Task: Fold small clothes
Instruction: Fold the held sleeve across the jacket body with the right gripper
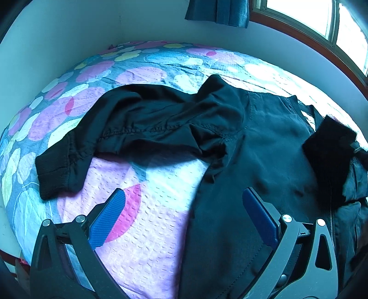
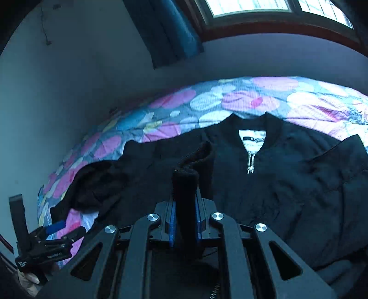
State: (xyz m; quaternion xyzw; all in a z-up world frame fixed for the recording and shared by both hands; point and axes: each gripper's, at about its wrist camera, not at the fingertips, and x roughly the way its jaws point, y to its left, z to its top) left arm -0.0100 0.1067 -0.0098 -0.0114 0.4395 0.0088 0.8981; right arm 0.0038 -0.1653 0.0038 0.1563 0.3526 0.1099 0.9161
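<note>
A small black zip jacket [image 1: 271, 147] lies face up on the bed, collar and white label away from me in the right wrist view [image 2: 253, 140]. Its left sleeve [image 1: 138, 124] stretches out to the left, cuff [image 1: 55, 172] on the bedspread. My left gripper [image 1: 184, 202] is open and empty, hovering over the jacket's left edge; it also shows in the right wrist view [image 2: 62, 230]. My right gripper [image 2: 185, 202] is shut on the jacket's other black ribbed cuff [image 2: 185, 184], held above the jacket's front; this cuff shows at the right in the left wrist view [image 1: 329, 149].
The bed has a flowered pink, white and blue bedspread [image 1: 142, 230]. A pale wall [image 1: 69, 34] runs behind it. A window with a brown frame [image 1: 322, 34] and a blue curtain [image 1: 218, 10] are at the back right.
</note>
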